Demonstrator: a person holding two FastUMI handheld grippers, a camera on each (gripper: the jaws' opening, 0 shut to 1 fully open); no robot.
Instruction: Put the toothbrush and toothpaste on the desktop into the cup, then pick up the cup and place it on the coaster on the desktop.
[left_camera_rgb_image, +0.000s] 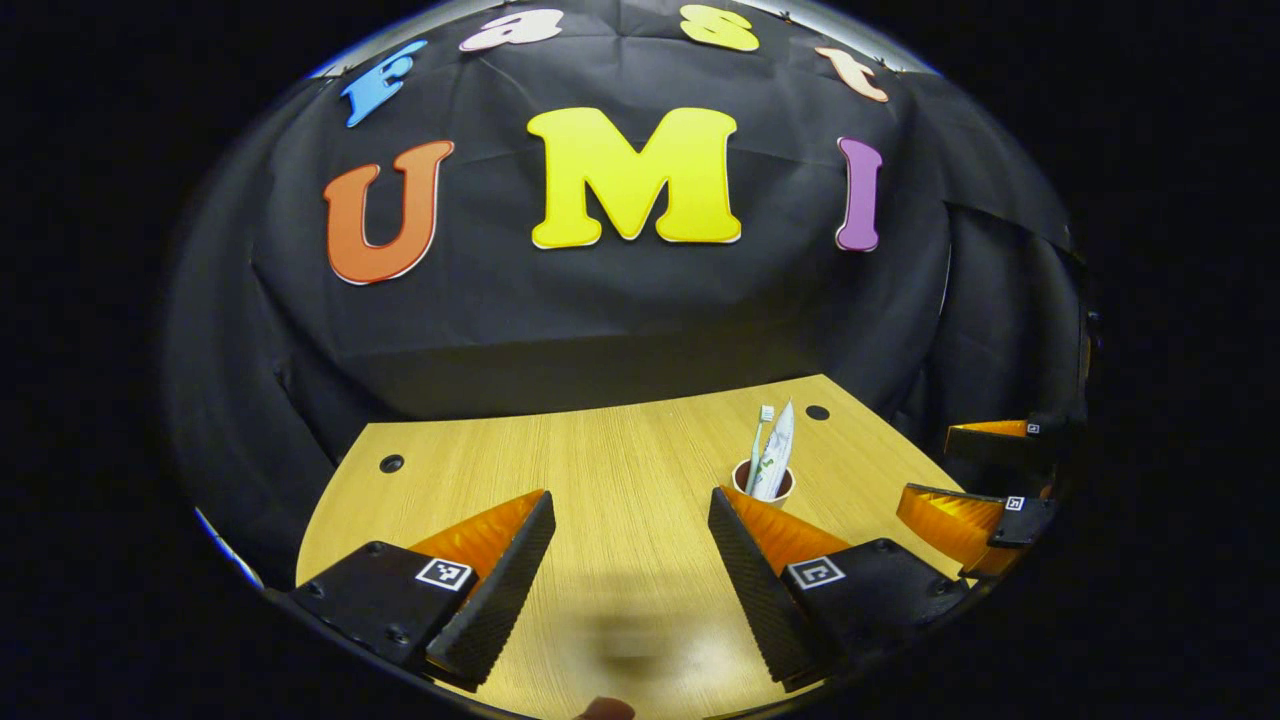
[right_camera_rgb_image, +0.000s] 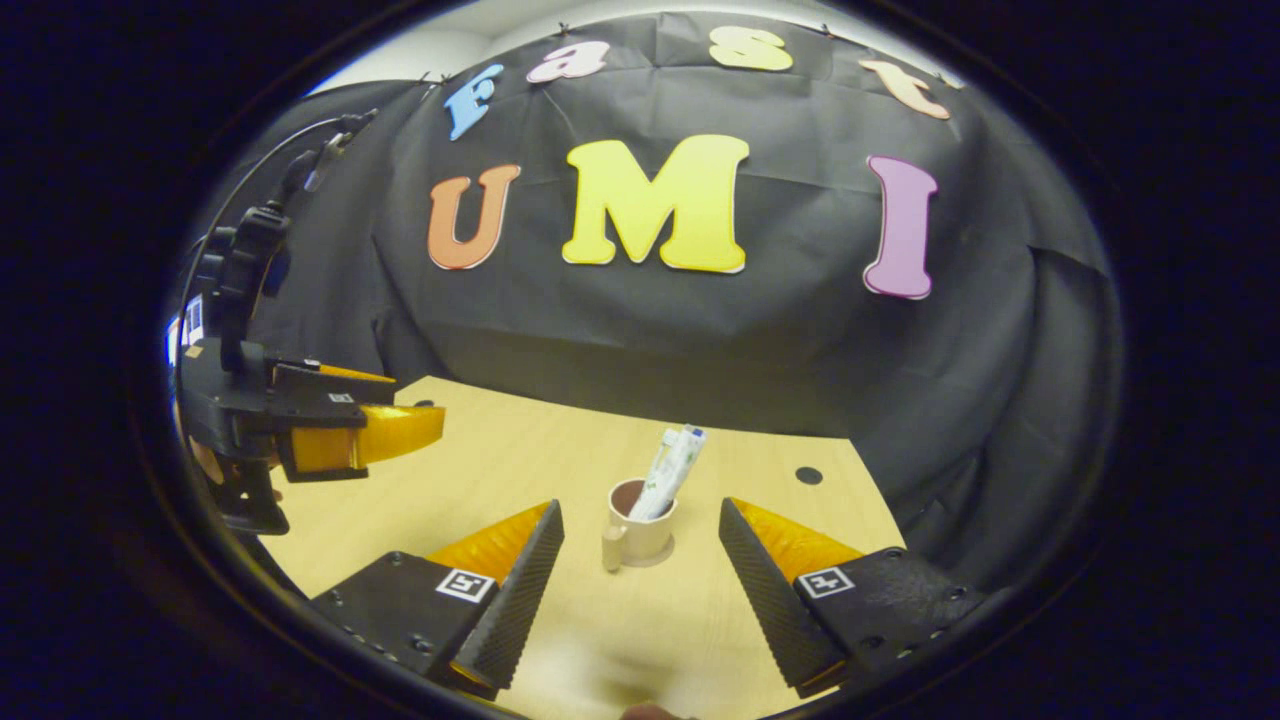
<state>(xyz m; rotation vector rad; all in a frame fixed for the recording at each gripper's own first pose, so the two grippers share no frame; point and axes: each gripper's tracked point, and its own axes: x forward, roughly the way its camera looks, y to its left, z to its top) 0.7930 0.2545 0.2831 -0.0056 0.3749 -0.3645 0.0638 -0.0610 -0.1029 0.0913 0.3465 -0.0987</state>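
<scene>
A beige cup (right_camera_rgb_image: 640, 537) with a handle on its left stands upright on the wooden desktop (right_camera_rgb_image: 500, 470). A white toothpaste tube (right_camera_rgb_image: 668, 470) and a toothbrush (left_camera_rgb_image: 762, 435) stick up out of it. My right gripper (right_camera_rgb_image: 640, 505) is open, and the cup sits just beyond its fingertips, centred between them and untouched. In the left gripper view the cup (left_camera_rgb_image: 765, 485) is partly hidden behind my own right-hand finger. My left gripper (left_camera_rgb_image: 630, 495) is open over bare wood, left of the cup. The right gripper (left_camera_rgb_image: 975, 480) hangs at the far right, jaws apart.
The desktop (left_camera_rgb_image: 600, 450) ends at the black cloth wall behind. Two round cable holes (left_camera_rgb_image: 391, 463) (left_camera_rgb_image: 817, 412) sit near its back edge. The left gripper (right_camera_rgb_image: 330, 430) and the hand holding it hover over the table's left side in the right gripper view.
</scene>
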